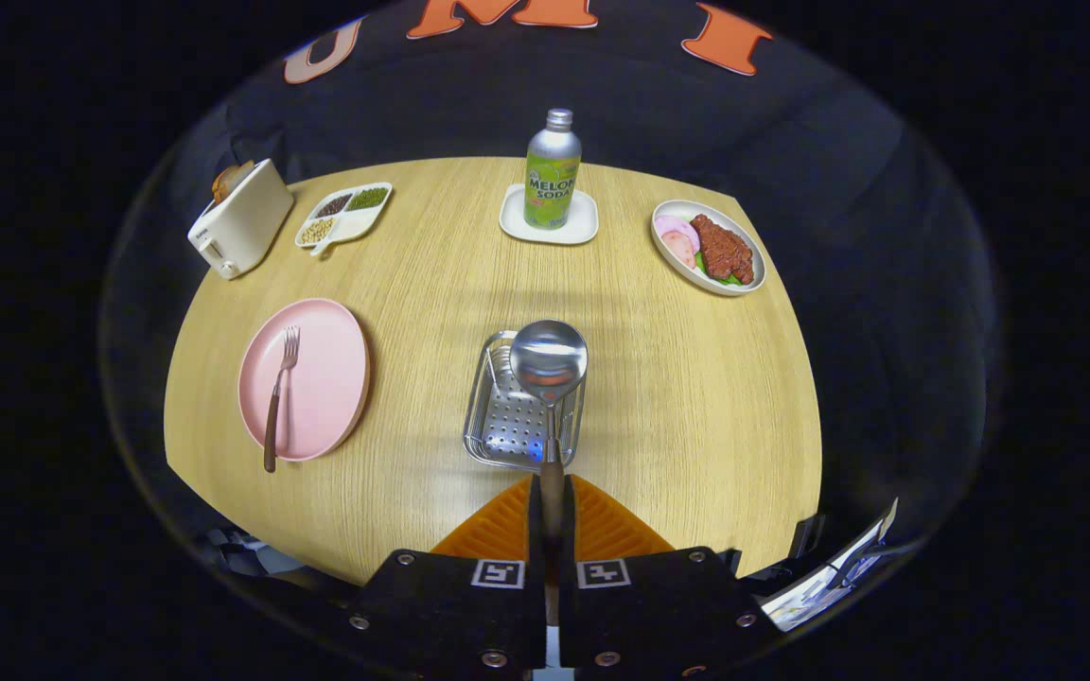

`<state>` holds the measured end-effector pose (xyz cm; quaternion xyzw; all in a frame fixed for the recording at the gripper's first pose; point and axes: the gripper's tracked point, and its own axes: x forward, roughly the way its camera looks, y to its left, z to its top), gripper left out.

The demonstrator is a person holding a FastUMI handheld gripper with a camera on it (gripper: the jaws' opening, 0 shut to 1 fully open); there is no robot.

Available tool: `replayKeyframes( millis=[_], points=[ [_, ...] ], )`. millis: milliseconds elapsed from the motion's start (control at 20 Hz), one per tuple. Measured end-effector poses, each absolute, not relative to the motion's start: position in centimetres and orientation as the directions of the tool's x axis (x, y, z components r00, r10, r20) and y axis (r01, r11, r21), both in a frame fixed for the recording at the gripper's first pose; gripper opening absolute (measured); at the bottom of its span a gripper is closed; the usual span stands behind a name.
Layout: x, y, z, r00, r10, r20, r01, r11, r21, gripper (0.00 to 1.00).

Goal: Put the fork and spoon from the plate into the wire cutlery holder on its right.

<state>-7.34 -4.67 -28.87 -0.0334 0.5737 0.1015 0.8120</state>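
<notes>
gripper (552, 515) jaws clamped on brown handle of shiny metal spoon (549, 364), bowl raised over perforated steel cutlery holder (505, 423) just ahead on pale wooden bench (696, 378). brown-handled metal fork (280, 394) lying on round pink plate (332, 378), left of holder, apart from it.

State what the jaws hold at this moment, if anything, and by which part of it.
The gripper holds the spoon, both jaws pressed on its handle end; the bowl points ahead, over the wire cutlery holder.
</notes>
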Motion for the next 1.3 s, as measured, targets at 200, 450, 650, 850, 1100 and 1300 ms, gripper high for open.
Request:
replayKeyframes(
  millis=[200, 450, 650, 850, 1100, 1300],
  points=[
    [-7.6, -5.0, -29.6, 0.235, 0.127, -0.964, -0.213, 0.974, 0.077, 0.07],
    [-6.2, -3.8, -29.5, 0.237, 0.172, -0.956, -0.175, 0.976, 0.132, 0.11],
    [-5.5, -3.6, -29.5, 0.277, 0.162, -0.947, -0.188, 0.976, 0.112, 0.10],
    [-4.9, -3.7, -28.8, 0.342, 0.161, -0.926, -0.198, 0.975, 0.096, 0.14],
    [-2.4, -3.0, -25.7, 0.538, 0.202, -0.818, -0.192, 0.975, 0.115, 0.23],
    [-0.9, -2.8, -22.3, 0.690, 0.220, -0.690, -0.162, 0.976, 0.149, 0.40]
  ],
)
